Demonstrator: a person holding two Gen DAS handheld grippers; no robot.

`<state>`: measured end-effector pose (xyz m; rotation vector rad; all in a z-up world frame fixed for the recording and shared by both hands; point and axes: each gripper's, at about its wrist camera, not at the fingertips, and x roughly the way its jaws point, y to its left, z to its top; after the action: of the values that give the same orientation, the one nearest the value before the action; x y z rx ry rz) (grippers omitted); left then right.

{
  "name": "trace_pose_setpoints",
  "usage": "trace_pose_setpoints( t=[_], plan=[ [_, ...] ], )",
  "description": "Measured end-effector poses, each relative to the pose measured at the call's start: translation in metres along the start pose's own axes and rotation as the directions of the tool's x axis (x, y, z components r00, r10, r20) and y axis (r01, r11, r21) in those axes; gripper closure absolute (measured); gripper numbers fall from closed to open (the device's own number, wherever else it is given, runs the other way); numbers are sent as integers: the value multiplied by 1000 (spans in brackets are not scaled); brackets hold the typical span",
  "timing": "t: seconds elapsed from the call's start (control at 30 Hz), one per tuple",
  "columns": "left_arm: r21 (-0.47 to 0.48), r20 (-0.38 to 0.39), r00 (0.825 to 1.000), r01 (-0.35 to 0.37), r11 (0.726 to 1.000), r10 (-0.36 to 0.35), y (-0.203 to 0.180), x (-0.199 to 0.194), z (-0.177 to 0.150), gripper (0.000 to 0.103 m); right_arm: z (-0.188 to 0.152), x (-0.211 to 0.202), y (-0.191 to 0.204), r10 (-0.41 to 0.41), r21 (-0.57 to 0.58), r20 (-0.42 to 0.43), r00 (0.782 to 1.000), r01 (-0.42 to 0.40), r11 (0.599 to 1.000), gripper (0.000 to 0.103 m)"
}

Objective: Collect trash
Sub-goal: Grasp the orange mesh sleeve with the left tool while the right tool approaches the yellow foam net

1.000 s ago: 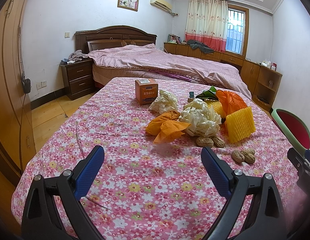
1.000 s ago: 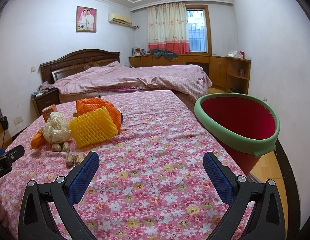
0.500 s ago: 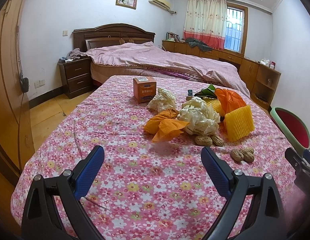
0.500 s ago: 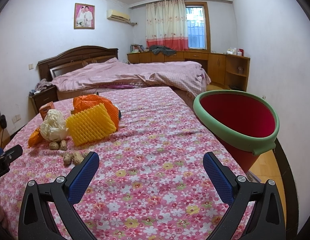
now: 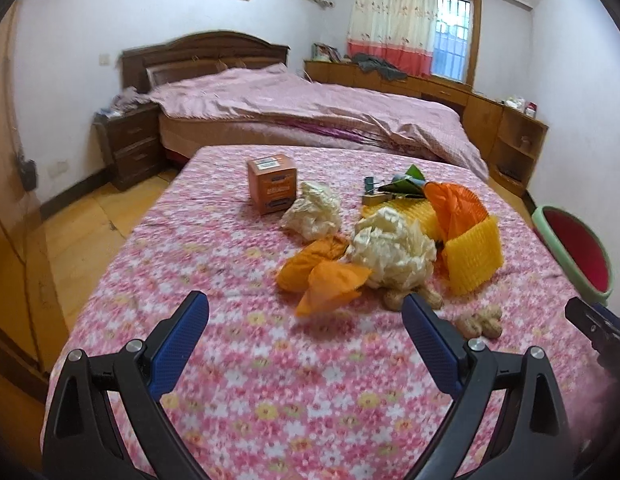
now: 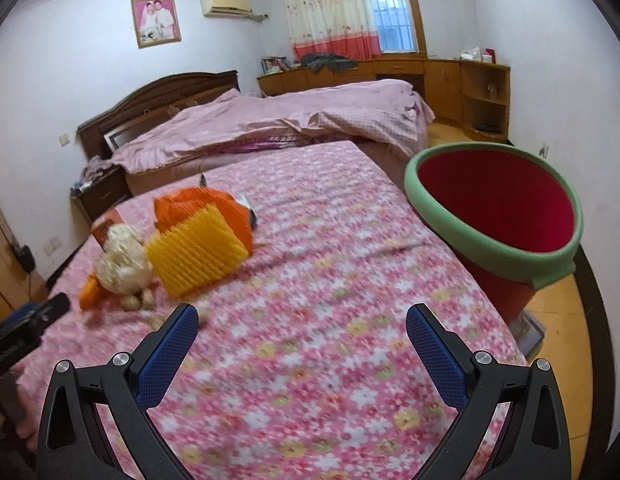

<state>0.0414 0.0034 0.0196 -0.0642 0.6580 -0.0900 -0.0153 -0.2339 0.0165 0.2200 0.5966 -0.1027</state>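
Both sets of tongs, left gripper (image 5: pixel 306 320) and right gripper (image 6: pixel 302 326), are hanging released and empty over the floral cloth. The trash pile (image 5: pixel 389 248) is lying left of the bin (image 6: pixel 493 216) (well apart). Judging the approach step: next, closing on one piece.

Soft daylight, source is barred window (image 5: pixel 453 36) behind curtain (image 5: pixel 389 20); window itself a bit blown out. Room evenly lit, no hard shadows, only faint ones under trash pile (image 5: pixel 389 244). Heavy fisheye bend, walls curve, black vignette in corners both views. Motion blur all over: floral bedspread (image 6: pixel 310 340) smeared in right view, yellow mesh (image 6: pixel 198 256) soft. Left view softer toward edges.
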Motion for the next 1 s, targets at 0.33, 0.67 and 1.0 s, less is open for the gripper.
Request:
trace_pose_setpoints(
  t=[0.33, 0.67, 1.0],
  plan=[
    [19, -60, 998, 23, 1000, -22, 7, 38, 21, 13, 25, 23, 26, 5, -53, -70, 997, -9, 999, 0],
    [-69, -212, 967, 130, 989, -142, 23, 82, 19, 42, 27, 72, 50, 37, -73, -225, 974, -55, 996, 0],
    [-141, -195, 958, 183, 973, -209, 34, 79, 19, 56, 23, 98, 60, 68, -42, -261, 963, -82, 996, 26]
  ],
)
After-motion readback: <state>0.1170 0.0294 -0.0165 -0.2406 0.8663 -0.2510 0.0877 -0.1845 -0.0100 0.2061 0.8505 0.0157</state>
